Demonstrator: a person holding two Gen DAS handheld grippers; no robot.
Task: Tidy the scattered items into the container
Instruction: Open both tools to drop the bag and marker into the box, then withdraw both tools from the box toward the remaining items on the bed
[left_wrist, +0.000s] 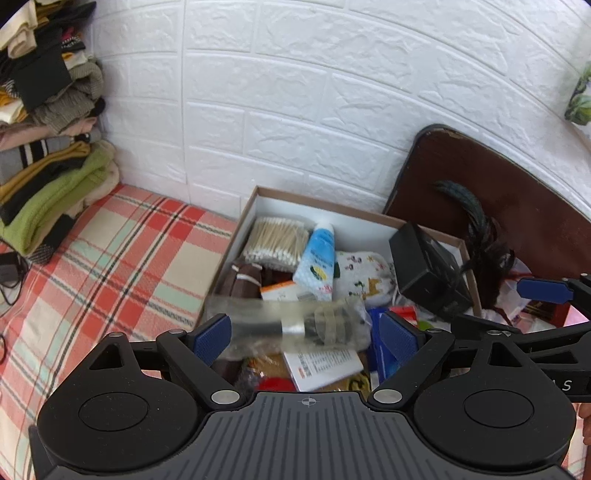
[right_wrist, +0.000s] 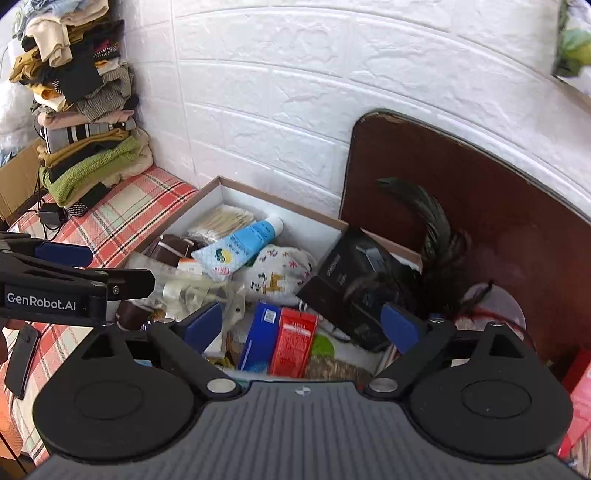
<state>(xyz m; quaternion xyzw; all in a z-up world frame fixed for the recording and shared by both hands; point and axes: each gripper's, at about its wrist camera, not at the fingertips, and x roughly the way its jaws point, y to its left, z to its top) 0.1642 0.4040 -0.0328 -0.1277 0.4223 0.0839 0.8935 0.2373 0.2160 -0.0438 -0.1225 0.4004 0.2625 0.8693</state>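
Container (left_wrist: 255, 206), open cardboard box on plaid bed against wall, crammed with items. Clear plastic packet (left_wrist: 295, 325), blurred, between wide-spread left tongs (left_wrist: 304, 338), pads not pressing: apparently dropping in. Right tongs (right_wrist: 308, 326) likewise gaping, empty, over box.

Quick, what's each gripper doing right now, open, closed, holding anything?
Left gripper: open; a blurred clear plastic packet lies between the fingers, pads not pressing it.
Right gripper: open, holding nothing.
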